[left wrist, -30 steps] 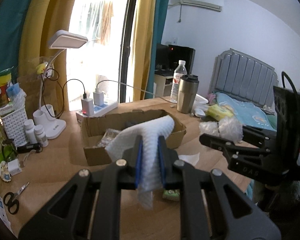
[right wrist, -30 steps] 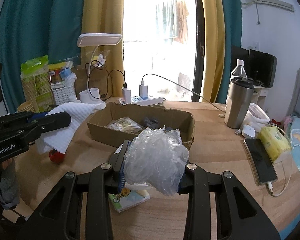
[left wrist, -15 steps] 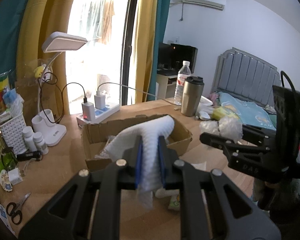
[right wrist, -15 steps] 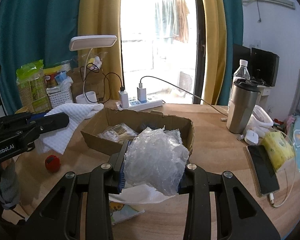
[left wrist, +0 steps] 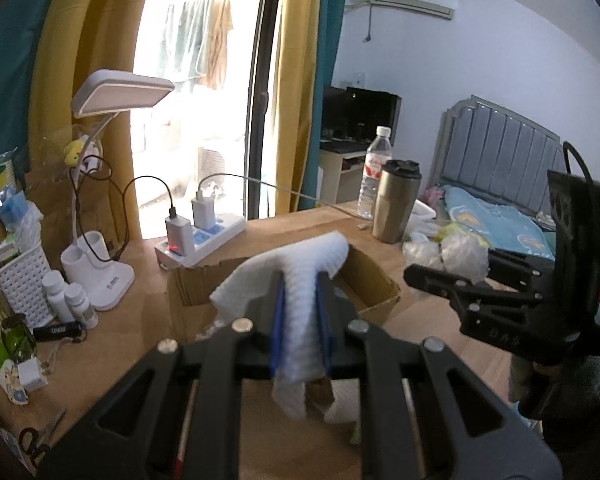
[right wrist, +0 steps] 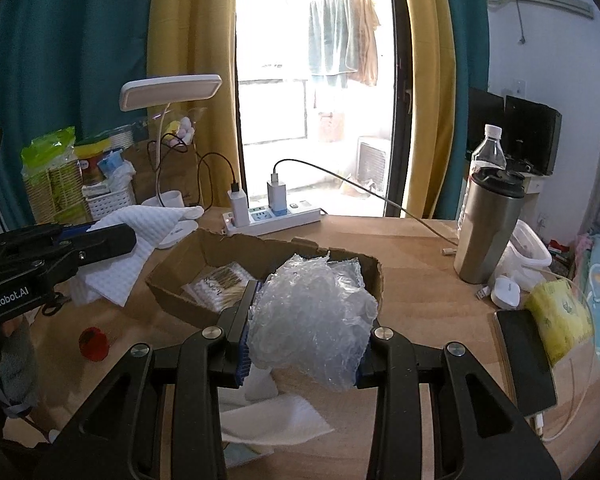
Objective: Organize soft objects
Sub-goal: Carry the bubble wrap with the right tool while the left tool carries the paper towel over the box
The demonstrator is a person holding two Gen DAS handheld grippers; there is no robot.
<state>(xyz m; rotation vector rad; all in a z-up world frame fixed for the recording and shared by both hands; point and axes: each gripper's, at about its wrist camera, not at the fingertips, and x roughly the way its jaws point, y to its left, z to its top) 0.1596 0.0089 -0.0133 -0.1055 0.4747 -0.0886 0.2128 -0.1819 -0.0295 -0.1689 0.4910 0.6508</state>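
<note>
My left gripper (left wrist: 301, 320) is shut on a white foam sheet (left wrist: 296, 276) that droops over and below its blue pads, just in front of the open cardboard box (left wrist: 376, 280). In the right wrist view that same foam sheet (right wrist: 140, 236) hangs left of the box (right wrist: 204, 248). My right gripper (right wrist: 304, 328) is shut on a crumpled wad of clear bubble wrap (right wrist: 312, 316), held above the near rim of the box. The right gripper (left wrist: 448, 278) also shows at the right of the left wrist view. The box holds a packet of cotton swabs (right wrist: 220, 284).
On the wooden table (right wrist: 412, 248) stand a power strip (right wrist: 272, 216), a desk lamp (left wrist: 112, 276), a steel tumbler (right wrist: 488, 232), a water bottle (left wrist: 376, 176), a phone (right wrist: 524, 356) and a yellow tissue pack (right wrist: 556, 320). White tissue (right wrist: 268, 416) and a red cap (right wrist: 94, 342) lie near the front.
Both grippers have drifted toward the box and slightly up, still carrying their loads. The box looks closer under the bubble wrap.
</note>
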